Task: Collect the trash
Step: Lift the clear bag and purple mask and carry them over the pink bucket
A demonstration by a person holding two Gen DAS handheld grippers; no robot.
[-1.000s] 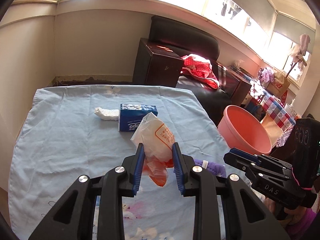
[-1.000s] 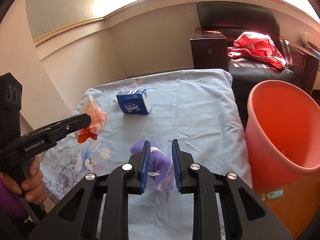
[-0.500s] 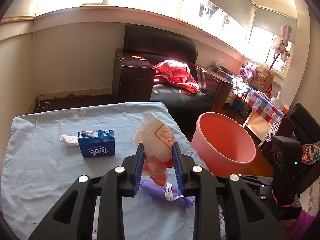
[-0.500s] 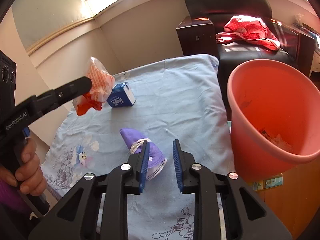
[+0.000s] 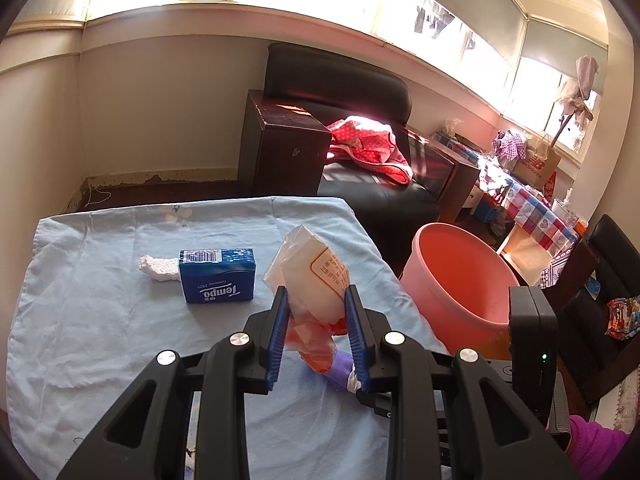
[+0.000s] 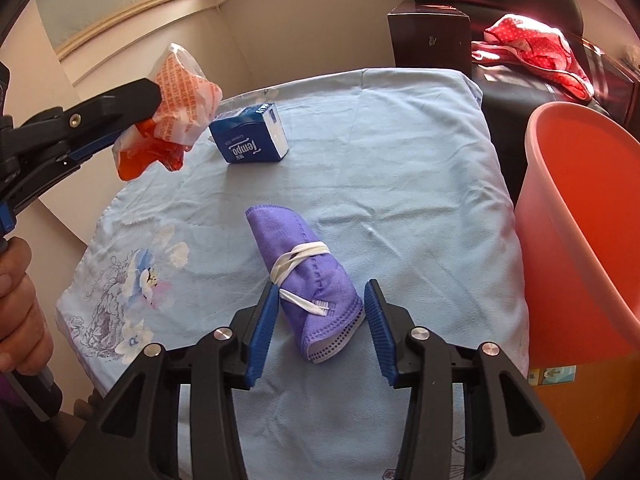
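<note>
My left gripper (image 5: 316, 290) is shut on a crumpled white and orange plastic wrapper (image 5: 316, 268), held in the air above the table; the right wrist view shows that wrapper (image 6: 184, 92) at the upper left. A rolled purple face mask (image 6: 304, 264), wound with its white straps, lies on the pale blue cloth (image 6: 380, 160). My right gripper (image 6: 321, 286) straddles the mask's near end, jaws opening. The right pad stands clear of the mask. A salmon-pink bucket (image 6: 580, 208) stands just past the table's right edge.
A blue tissue pack (image 5: 218, 276) and a white foam piece (image 5: 158, 268) lie further back on the cloth. Behind the table are a dark wooden cabinet (image 5: 288, 152) and a black sofa with a red cloth (image 5: 368, 144). A hand (image 6: 20, 300) grips the left tool.
The right gripper's jaws have widened around the purple mask and dropped lower over it; the mask now rests on the cloth. The left gripper has swung with the wrapper toward the bucket side.
</note>
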